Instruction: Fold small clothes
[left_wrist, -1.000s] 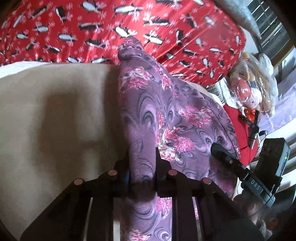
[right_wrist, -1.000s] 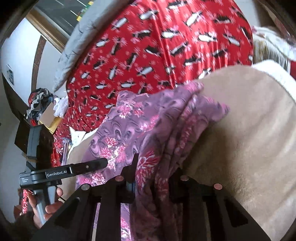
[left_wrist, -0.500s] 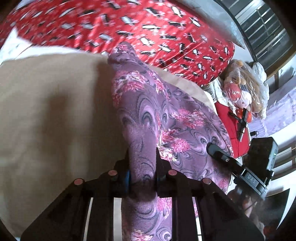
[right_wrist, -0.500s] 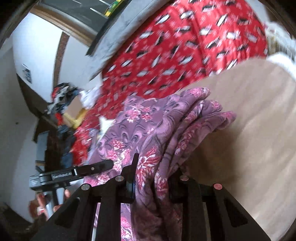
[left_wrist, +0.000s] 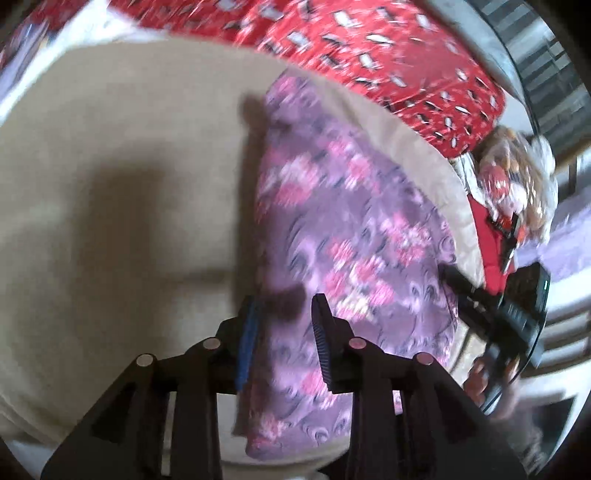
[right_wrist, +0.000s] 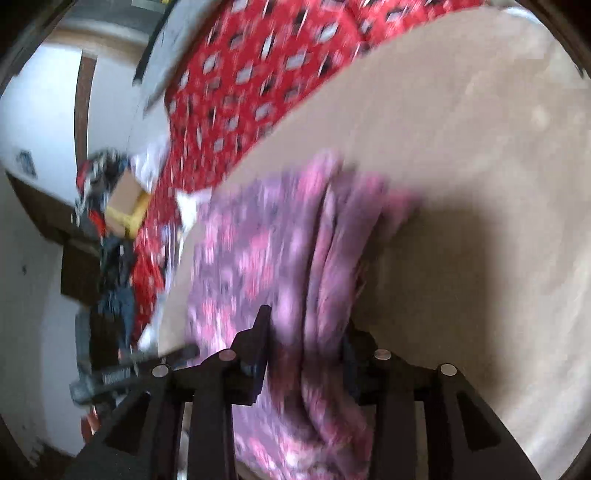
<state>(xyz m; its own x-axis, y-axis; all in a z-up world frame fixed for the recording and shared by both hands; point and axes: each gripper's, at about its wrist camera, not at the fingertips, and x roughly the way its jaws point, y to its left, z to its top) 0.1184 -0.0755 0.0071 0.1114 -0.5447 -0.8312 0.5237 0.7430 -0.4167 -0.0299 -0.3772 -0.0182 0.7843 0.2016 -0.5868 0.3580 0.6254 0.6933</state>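
Left wrist view, soft purple floral garment, folded lengthwise, plush beige blanket

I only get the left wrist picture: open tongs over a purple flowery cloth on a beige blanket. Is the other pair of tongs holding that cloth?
Observer: Yes. In the right wrist view, the right tongs are shut on a thick bunch of the purple floral cloth.
Operator: Does the cloth lie flat there, as on my side?
Observer: No. On that side it is gathered into several long ridges that run away from the tongs across the beige blanket.
Operator: Anything in the room that I can't see?
Observer: A brown cardboard box sits at the far left, beyond the red patterned fabric. It is blurred.
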